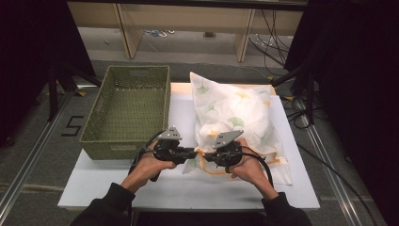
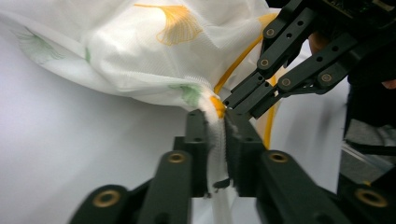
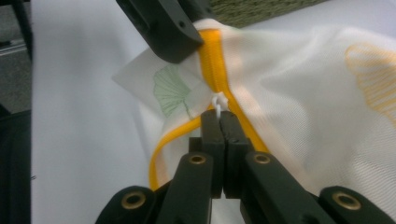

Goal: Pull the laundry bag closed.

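Note:
A white mesh pillow cover [image 1: 235, 113] printed with green and yellow leaves lies on the white table [image 1: 188, 188], a pillow inside it. At its near left corner both grippers meet. My left gripper [image 2: 215, 116] pinches the cover's corner fabric [image 2: 217, 140] beside the end of the yellow zipper [image 2: 238, 60]. My right gripper [image 3: 219, 116] is shut on the small white zipper pull [image 3: 218, 100], its tips touching the yellow zipper tape [image 3: 212, 51]. In the high view the left gripper [image 1: 195, 153] and right gripper [image 1: 207, 157] point at each other, almost tip to tip.
An empty green woven basket [image 1: 127, 108] stands on the table's left half, just behind my left hand. Bare white tabletop runs along the front edge. Cables lie on the floor to the right and behind the table.

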Demonstrator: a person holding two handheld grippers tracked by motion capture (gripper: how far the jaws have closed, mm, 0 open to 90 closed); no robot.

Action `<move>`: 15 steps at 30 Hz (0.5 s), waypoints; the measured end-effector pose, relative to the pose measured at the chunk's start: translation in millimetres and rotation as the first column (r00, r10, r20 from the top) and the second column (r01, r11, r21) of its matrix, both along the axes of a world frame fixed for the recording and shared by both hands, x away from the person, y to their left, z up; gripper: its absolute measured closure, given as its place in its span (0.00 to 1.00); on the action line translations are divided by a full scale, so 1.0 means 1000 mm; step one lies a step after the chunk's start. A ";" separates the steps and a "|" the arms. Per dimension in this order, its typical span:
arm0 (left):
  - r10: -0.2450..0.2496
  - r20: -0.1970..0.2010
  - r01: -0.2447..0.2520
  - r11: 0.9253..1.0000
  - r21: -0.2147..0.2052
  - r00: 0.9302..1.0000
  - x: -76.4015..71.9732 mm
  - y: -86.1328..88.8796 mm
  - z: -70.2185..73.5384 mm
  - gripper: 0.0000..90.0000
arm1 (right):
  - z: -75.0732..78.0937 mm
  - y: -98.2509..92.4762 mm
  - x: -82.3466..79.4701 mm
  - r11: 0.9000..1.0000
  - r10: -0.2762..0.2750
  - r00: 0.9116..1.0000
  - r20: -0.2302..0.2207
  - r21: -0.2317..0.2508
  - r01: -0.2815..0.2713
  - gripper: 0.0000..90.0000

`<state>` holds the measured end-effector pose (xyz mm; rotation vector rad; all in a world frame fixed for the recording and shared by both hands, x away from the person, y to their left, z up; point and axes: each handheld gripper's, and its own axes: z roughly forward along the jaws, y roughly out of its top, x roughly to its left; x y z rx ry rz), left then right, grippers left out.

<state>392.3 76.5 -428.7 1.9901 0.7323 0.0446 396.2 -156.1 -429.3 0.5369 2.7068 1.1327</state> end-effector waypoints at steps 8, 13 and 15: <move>-0.012 -0.017 0.012 1.000 0.003 1.000 -0.001 -0.001 -0.002 0.94 | 0.001 0.002 -0.002 1.000 0.019 1.000 0.009 0.010 -0.020 1.00; -0.015 0.045 0.013 0.999 0.034 0.999 -0.007 -0.004 0.004 0.96 | 0.006 -0.003 -0.003 1.000 -0.007 1.000 0.016 0.004 0.007 1.00; -0.011 0.046 0.009 0.999 0.030 0.999 -0.008 -0.006 0.006 0.96 | 0.008 -0.007 -0.003 0.999 -0.030 0.999 0.019 -0.023 0.030 1.00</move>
